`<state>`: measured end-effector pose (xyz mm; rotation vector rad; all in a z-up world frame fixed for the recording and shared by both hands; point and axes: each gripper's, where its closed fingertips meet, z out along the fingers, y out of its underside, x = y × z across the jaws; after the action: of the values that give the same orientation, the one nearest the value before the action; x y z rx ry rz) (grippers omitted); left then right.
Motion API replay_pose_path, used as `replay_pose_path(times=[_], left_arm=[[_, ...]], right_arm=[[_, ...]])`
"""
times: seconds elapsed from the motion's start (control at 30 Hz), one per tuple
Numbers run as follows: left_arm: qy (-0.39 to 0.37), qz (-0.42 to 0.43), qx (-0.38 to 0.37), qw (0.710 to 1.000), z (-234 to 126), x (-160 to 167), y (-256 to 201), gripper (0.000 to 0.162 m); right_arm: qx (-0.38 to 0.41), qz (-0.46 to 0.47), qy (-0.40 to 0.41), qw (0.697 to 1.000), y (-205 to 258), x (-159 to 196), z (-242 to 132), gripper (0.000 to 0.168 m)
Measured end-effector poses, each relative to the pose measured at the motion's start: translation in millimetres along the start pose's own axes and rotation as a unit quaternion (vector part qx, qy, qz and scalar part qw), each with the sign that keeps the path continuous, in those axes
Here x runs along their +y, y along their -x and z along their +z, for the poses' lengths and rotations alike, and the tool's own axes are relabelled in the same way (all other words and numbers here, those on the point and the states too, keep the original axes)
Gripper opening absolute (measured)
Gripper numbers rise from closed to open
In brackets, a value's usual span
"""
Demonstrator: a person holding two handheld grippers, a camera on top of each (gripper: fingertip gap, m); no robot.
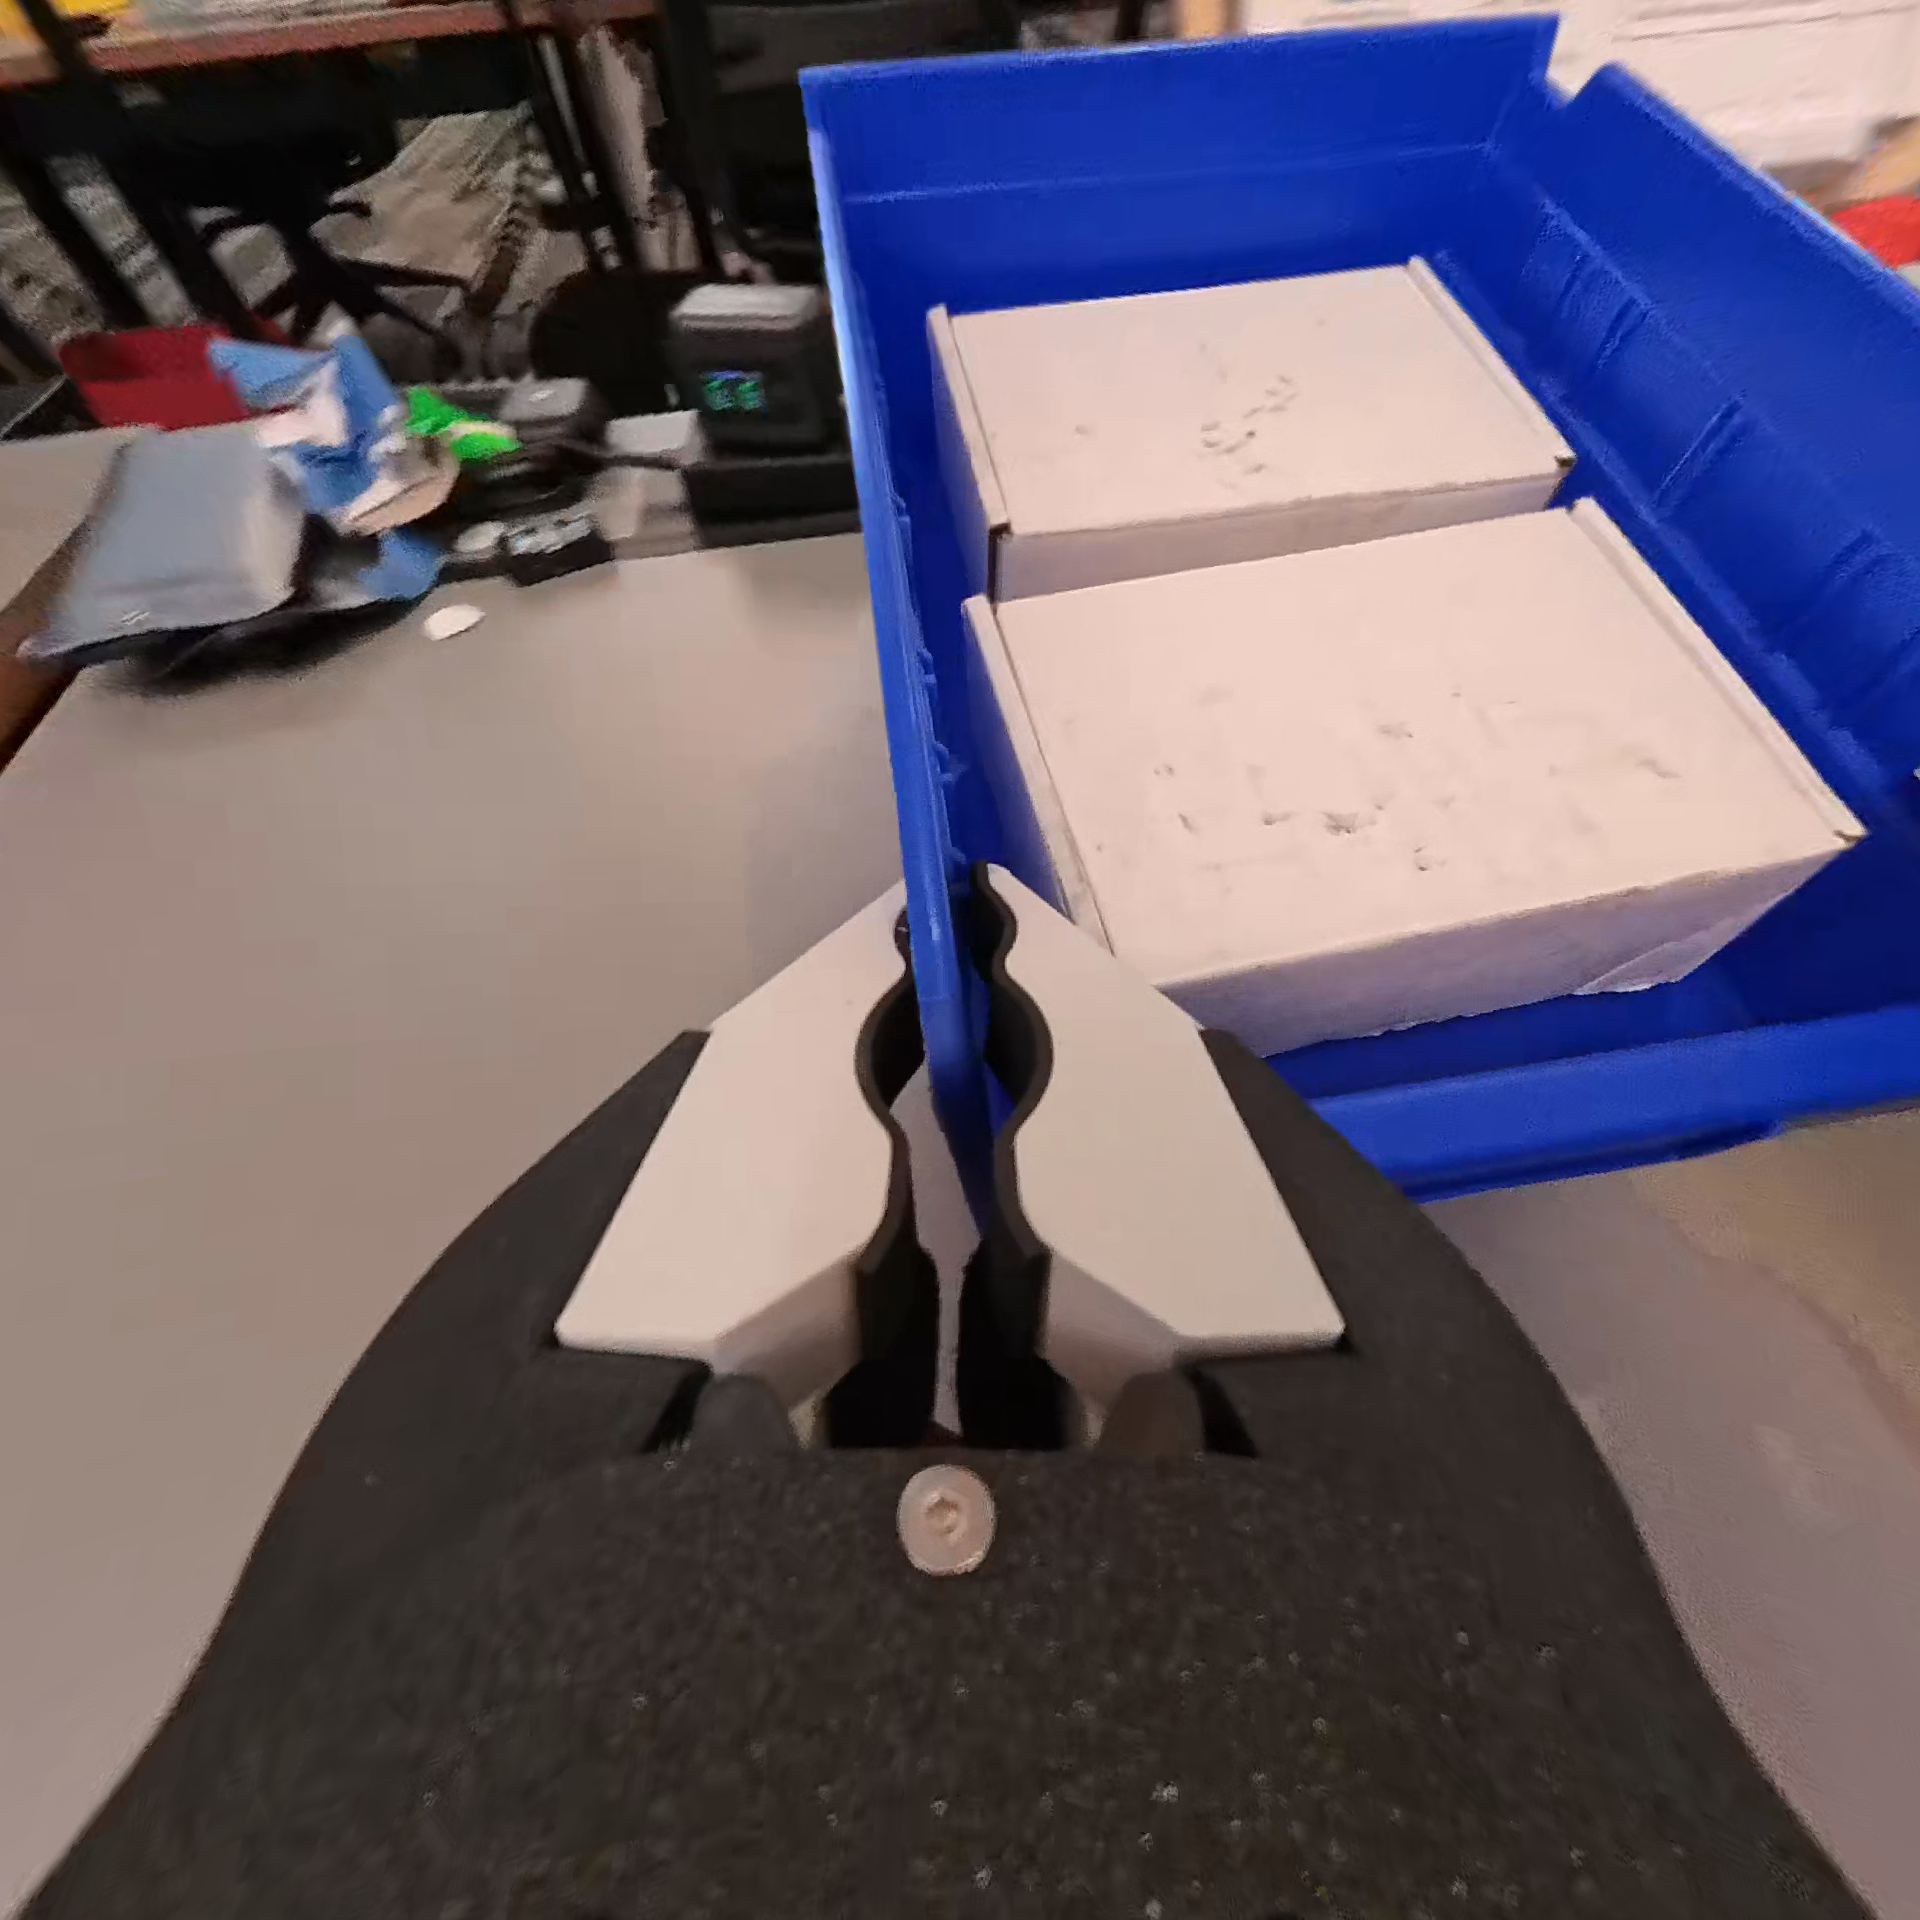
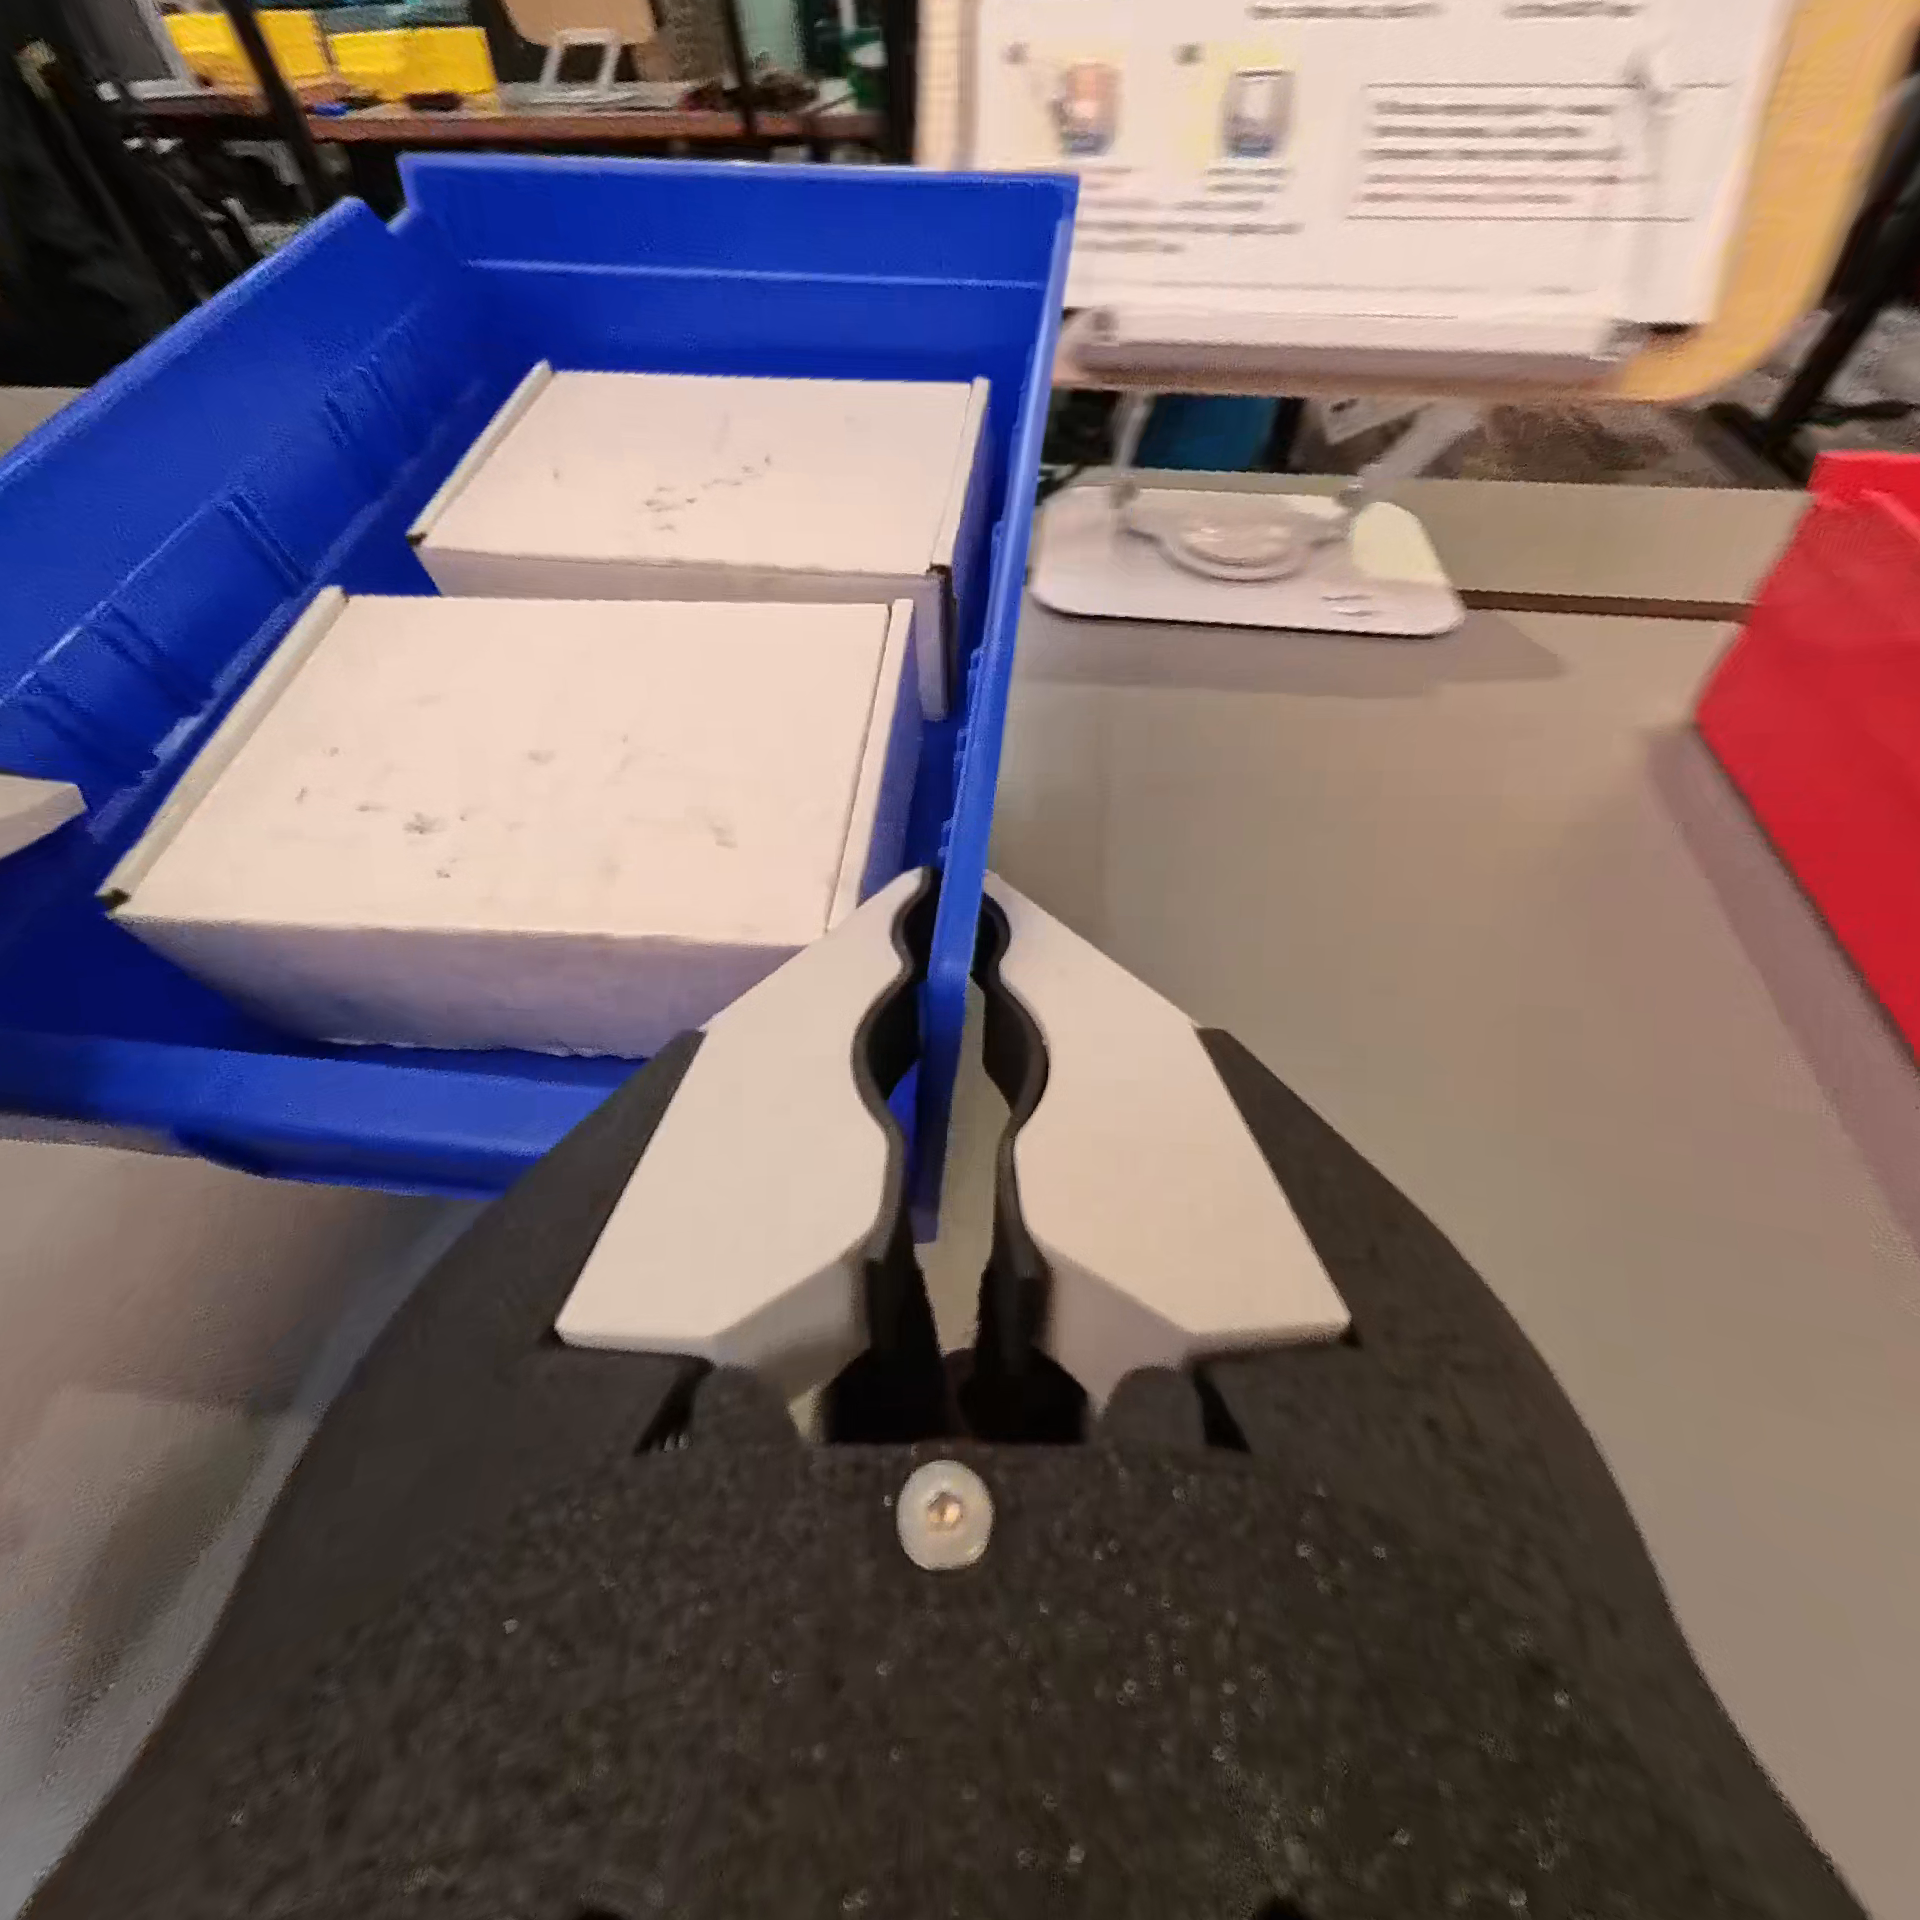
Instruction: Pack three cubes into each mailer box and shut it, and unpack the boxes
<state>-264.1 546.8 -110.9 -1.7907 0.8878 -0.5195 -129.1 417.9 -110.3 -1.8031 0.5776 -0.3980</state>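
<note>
Clenched on plastic, both sets of jaws: the left gripper pinches the left side wall of the blue bin close to its near corner, one finger outside the wall and one inside, and the right gripper pinches the right side wall of the same bin close to its own near corner in the same way

Just past the fingers, inside the bin, sits the near mailer box, white, lid closed, its top scuffed. Its side edges lie close to the two gripped walls, with only a thin gap on either side; a strip of blue floor shows between its front face and the low front lip. Behind it lies the far mailer box, also closed, the two nearly touching, and some bare bin floor remains between it and the tall back wall. No cubes can be seen

Outside the bin the grey table lies open on both sides. On the right, well apart from the bin, stands a red bin. Farther back on the left is a heap of bags; farther back on the right, a flat metal stand base beneath a white board
</note>
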Motion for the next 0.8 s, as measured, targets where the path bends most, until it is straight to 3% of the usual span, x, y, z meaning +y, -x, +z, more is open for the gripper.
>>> replay_pose_path(times=[0.2, 0.33, 0.47, 0.57, 0.6, 0.67, 0.8], left_arm=[[0.034, -0.016, -0.033, 0.999, 15, 24, 79, 0.001], [0.061, -0.032, -0.028, 0.997, 34, 42, 96, 0.001], [0.074, -0.042, -0.026, 0.996, 39, 46, 101, 0.002], [0.069, -0.076, -0.025, 0.994, 40, 45, 101, 0.002], [0.062, -0.087, -0.026, 0.994, 39, 43, 102, 0.006], [0.036, -0.110, -0.029, 0.993, 31, 30, 106, 0.024], [-0.095, -0.158, 0.018, 0.983, -10, -22, 99, 0.041]], right_arm=[[-0.026, -0.026, 0.040, 0.999, 71, 15, 45, 0.004], [-0.032, -0.015, 0.074, 0.997, 84, 31, 64, 0.004], [-0.071, -0.019, 0.060, 0.996, 90, 33, 69, 0.008], [-0.128, -0.065, 0.067, 0.987, 89, 27, 59, 0.014], [-0.145, -0.081, 0.055, 0.985, 85, 19, 51, 0.024], [-0.190, -0.093, 0.050, 0.976, 76, 8, 28, 0.033], [-0.228, -0.069, 0.030, 0.971, 17, -16, -22, 0.036]])
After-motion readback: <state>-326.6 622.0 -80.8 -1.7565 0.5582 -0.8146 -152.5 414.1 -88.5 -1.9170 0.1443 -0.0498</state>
